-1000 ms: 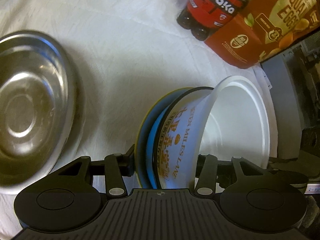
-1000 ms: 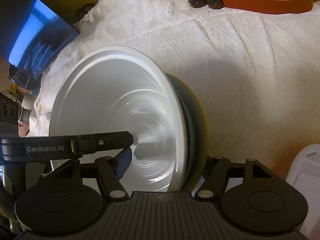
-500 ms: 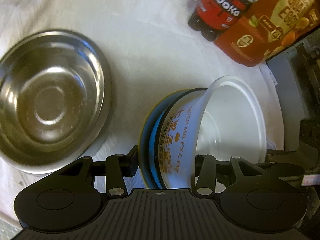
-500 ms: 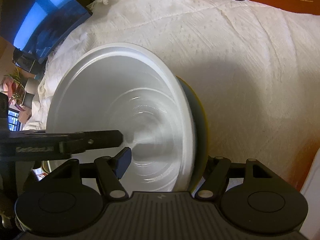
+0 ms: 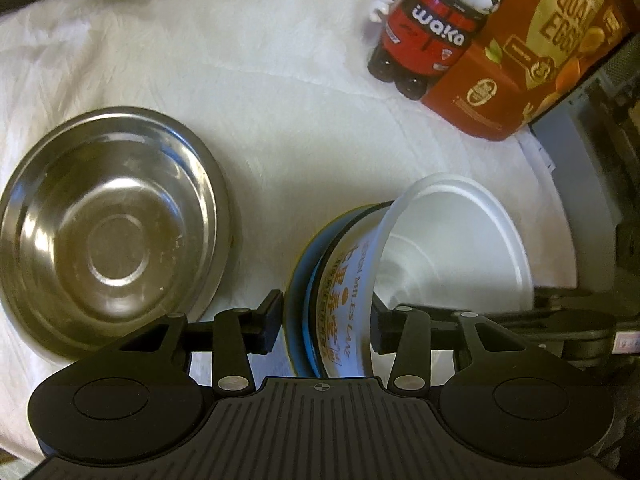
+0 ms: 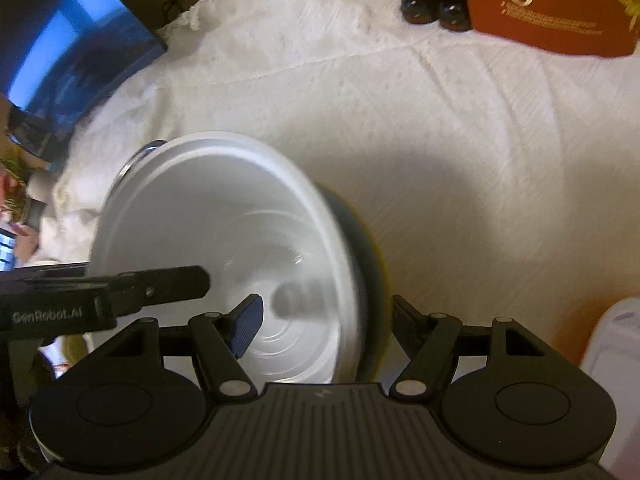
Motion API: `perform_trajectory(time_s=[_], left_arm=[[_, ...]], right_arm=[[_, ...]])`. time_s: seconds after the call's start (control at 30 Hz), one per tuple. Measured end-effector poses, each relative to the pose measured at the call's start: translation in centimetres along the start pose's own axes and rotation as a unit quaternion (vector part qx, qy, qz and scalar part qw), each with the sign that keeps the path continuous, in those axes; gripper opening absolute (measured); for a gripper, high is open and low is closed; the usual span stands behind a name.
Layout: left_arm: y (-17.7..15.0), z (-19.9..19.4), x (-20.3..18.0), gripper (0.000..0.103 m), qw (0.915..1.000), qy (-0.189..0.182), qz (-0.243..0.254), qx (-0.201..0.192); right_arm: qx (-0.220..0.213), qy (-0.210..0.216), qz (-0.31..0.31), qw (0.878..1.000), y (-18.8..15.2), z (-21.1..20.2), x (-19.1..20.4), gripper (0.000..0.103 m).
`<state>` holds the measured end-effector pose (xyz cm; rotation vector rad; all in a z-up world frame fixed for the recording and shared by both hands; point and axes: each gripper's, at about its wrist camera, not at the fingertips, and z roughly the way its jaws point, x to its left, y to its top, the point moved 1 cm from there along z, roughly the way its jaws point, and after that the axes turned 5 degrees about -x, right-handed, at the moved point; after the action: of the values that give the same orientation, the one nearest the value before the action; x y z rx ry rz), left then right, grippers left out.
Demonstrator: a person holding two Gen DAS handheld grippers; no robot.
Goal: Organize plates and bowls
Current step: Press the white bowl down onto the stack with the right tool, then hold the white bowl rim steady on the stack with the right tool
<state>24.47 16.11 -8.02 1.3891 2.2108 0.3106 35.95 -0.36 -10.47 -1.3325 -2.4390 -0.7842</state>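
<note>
A white printed bowl [image 5: 452, 248] nests in a blue bowl [image 5: 314, 280] and a yellow one [image 5: 294, 276]. The stack is tipped on its side above the white cloth. My left gripper [image 5: 326, 324] straddles its near wall, one finger outside the yellow bowl, the other inside the white one. Its jaws are closing, with the pads against the wall. My right gripper [image 6: 324, 320] is shut on the opposite wall of the white bowl [image 6: 224, 220], where the left gripper's finger [image 6: 180, 284] also reaches in. A steel bowl [image 5: 112, 232] sits upright on the cloth to the left.
A red toy figure [image 5: 432, 28] and an orange egg box [image 5: 532, 52] stand at the far edge. A lit screen [image 6: 60, 60] lies beyond the cloth at far left. A white container [image 6: 616, 380] is at the lower right. Bare cloth lies between the steel bowl and the figure.
In the left wrist view the steel bowl has slid right into fuller view and the toy figure shows more. The left jaws have narrowed around the bowl stack, which stays between both grippers.
</note>
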Motion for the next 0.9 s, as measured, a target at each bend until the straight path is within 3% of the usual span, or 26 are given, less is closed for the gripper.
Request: perform_trajectory(time_s=[0.4, 0.9], left_arm=[[0.1, 1.1, -0.1, 0.046, 0.9999, 0.007, 0.005, 0.01], [0.0, 0.8, 0.0, 0.048, 0.9999, 0.002, 0.001, 0.011]], right_arm=[[0.019, 0.029, 0.014, 0.999, -0.6, 0.8, 0.2, 0.069], [0.017, 0.023, 0.01, 1.0, -0.6, 0.7, 0.6, 0.07]])
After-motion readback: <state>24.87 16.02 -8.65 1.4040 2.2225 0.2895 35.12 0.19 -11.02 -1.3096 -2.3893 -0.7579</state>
